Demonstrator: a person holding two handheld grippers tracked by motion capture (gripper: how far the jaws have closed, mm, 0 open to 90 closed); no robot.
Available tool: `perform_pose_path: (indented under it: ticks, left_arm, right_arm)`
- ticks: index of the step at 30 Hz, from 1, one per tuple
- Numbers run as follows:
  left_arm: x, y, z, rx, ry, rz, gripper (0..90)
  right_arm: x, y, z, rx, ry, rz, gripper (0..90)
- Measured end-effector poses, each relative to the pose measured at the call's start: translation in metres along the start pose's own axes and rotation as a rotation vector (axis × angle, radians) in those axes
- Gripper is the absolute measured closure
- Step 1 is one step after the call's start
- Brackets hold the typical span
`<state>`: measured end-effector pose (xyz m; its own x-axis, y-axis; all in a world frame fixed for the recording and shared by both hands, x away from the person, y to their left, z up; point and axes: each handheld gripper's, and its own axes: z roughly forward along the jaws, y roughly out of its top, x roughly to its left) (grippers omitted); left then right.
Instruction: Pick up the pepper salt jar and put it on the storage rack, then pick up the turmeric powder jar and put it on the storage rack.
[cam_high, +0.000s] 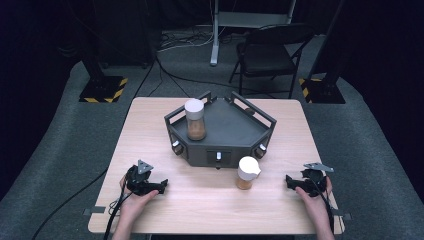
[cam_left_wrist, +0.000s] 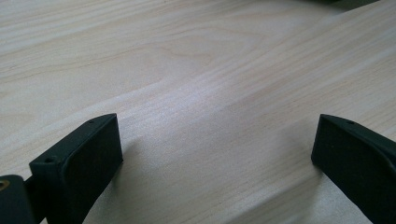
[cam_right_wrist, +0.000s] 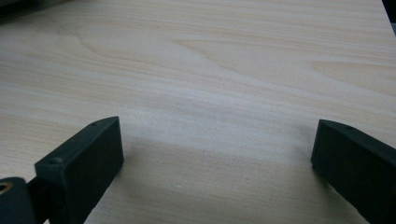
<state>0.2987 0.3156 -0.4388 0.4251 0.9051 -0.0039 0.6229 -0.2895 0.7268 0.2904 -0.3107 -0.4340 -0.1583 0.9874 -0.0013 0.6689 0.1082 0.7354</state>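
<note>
Partly hidden: tray's (cam_high: 235, 131) knobs (three visible)

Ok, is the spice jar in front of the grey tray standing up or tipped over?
Standing up. The jar rests on its base on the table, white lid on top, brown contents at the bottom, just in front of the tray.

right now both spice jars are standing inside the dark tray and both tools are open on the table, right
Not quite. Only one spice jar stands inside the dark tray; the other jar stands on the table in front of the tray, as the high view shows. The rest holds: the left tool and the right tool rest on the table with jaws open and nothing between them.
</note>
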Motion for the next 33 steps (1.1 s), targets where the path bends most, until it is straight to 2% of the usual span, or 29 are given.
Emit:
perform_pose_path:
  ticks: [21, 33]
  left_arm:
    - [0.0004, 0.0002, 0.0001, 0.000, -0.002, 0.000, 1.4]
    - [0.0015, 0.0017, 0.0015, 0.003, -0.006, 0.003, 0.4]
  right_arm:
    - [-0.0002, 0.0001, 0.0000, 0.000, 0.001, 0.000, 1.4]
    - [-0.0029, 0.0000, -0.0007, 0.006, 0.017, -0.017, 0.0]
